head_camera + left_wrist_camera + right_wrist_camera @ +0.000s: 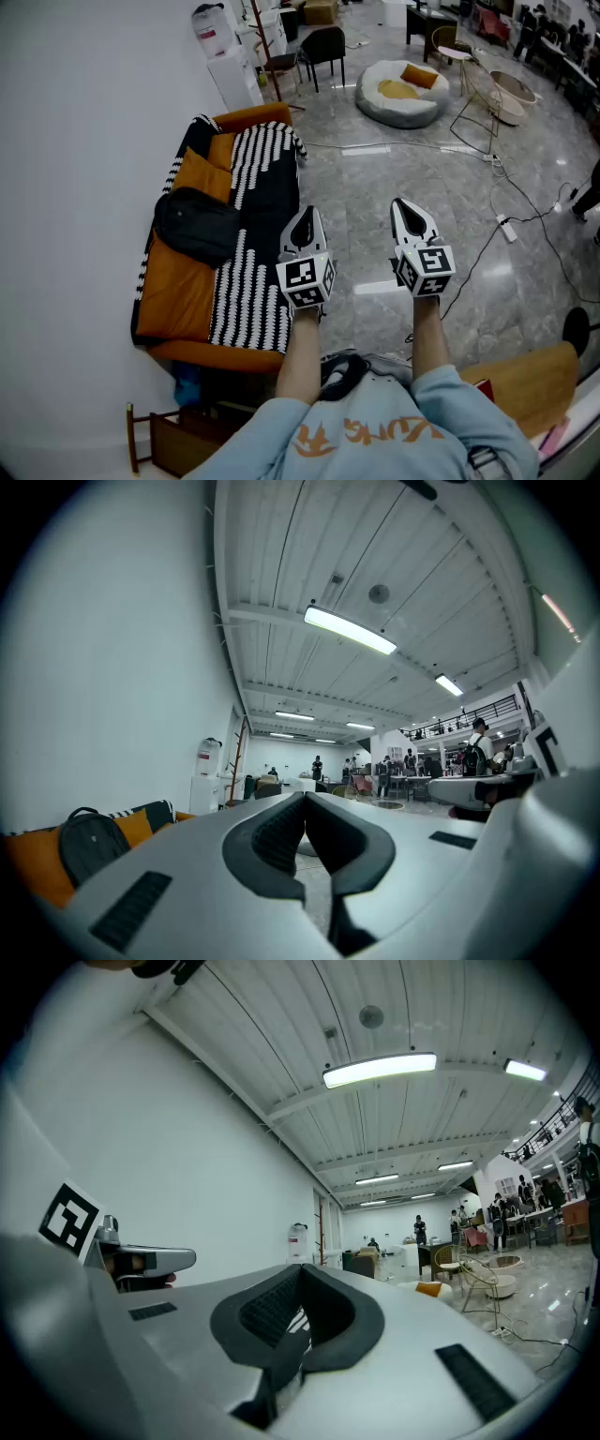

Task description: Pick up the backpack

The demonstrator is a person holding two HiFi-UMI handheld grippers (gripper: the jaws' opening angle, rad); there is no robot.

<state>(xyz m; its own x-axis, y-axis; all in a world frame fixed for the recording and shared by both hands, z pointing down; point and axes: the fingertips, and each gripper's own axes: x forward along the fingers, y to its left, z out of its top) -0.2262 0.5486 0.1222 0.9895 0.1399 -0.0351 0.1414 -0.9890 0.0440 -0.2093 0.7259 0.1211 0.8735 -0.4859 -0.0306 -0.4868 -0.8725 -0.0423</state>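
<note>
Approach not begun: backpack [197, 225] lies on sofa [178, 291], well apart from left claw [305, 217], right claw [406, 206], both clenched, empty. Next: swing left, open.

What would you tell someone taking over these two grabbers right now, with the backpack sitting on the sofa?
Left gripper: shut, empty, held level over the floor beside the sofa.
Right gripper: shut, empty, level, alongside the left one.
Backpack: lying on the sofa, to the left of both grippers, untouched.
Done: nothing yet.
To do: open a gripper, reach over, grasp the backpack, lift it.
</note>
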